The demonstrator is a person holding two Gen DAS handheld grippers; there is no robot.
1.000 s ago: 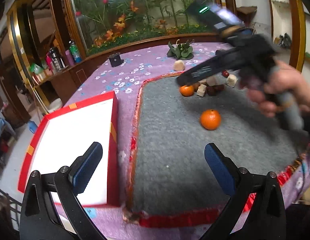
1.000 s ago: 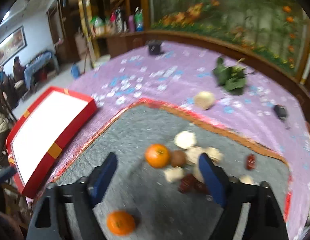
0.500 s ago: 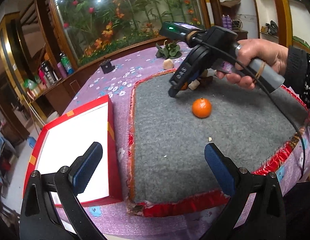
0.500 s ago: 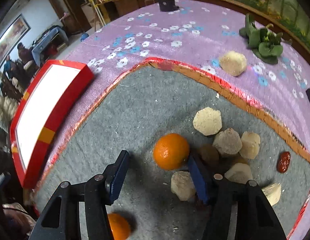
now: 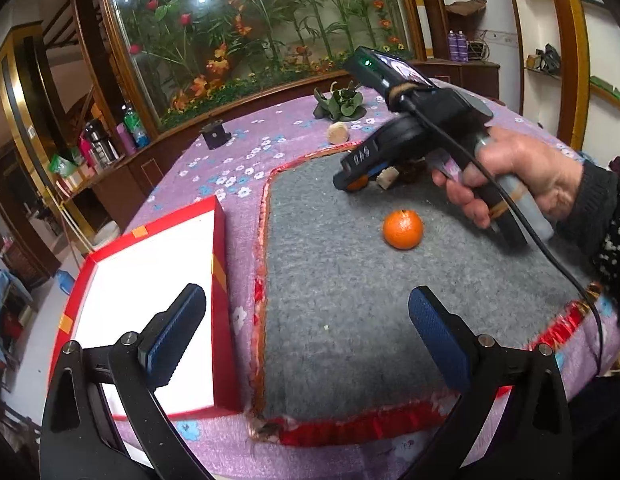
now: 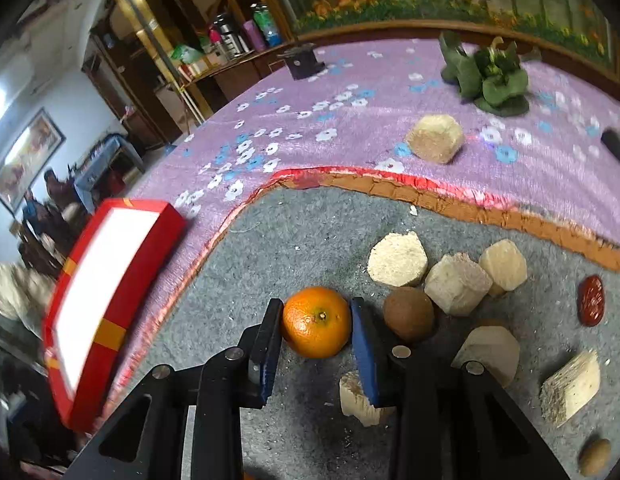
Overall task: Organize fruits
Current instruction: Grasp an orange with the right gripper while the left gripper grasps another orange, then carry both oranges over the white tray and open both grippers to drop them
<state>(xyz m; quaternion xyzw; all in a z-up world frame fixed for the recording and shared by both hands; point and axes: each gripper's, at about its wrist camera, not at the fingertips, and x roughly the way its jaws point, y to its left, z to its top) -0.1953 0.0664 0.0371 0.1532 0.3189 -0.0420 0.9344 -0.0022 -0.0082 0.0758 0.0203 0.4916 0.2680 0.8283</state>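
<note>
The right gripper [image 6: 316, 322], its side lettered "DAS", clamps a round orange tangerine [image 6: 316, 322] on the grey felt mat [image 6: 269, 256]; the left gripper [image 5: 307, 320] hangs apart over the mat's near edge.

Two round, glossy oranges are seen on the grey mat. One orange [image 6: 316, 322], stem dimple facing up, is clamped between the blue pads of the right gripper [image 6: 316, 344] beside a brown fruit [image 6: 408, 313]. The other orange [image 5: 403, 229] lies alone on open mat, well apart. A wrinkled red date [image 6: 591, 300] lies farther right.
</note>
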